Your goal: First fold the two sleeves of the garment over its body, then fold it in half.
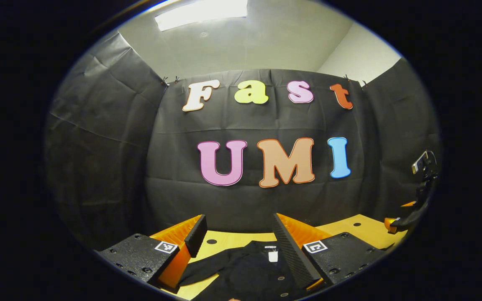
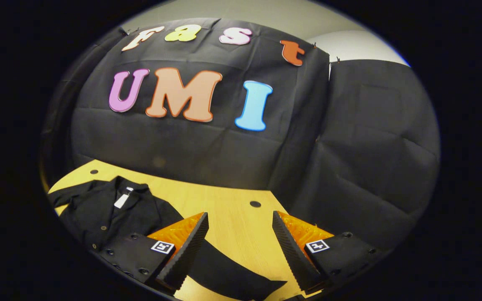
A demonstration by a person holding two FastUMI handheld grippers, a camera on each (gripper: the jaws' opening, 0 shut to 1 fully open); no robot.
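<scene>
Since the black buttoned cloth shirt (image 2: 103, 209) lies limp on the yellow wooden desk (image 2: 232, 217), its sleeve (image 2: 232, 271) at six o'clock, we'd pinch the cuff; both jaws gape wide, empty.

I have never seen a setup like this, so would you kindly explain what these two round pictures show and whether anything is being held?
A person holds a two-finger tool in each hand, and a fisheye camera rides on each, looking forward past its fingers. In the left gripper view, the left gripper has its orange-and-black fingers spread apart above a black garment lying on a wooden table; the other tool shows at the far right edge. In the right gripper view, the right gripper is also open, over one sleeve spread flat on the table. The garment's buttoned body, collar and white tag lie to the left there. Nothing is held; neither sleeve looks folded yet.
</scene>
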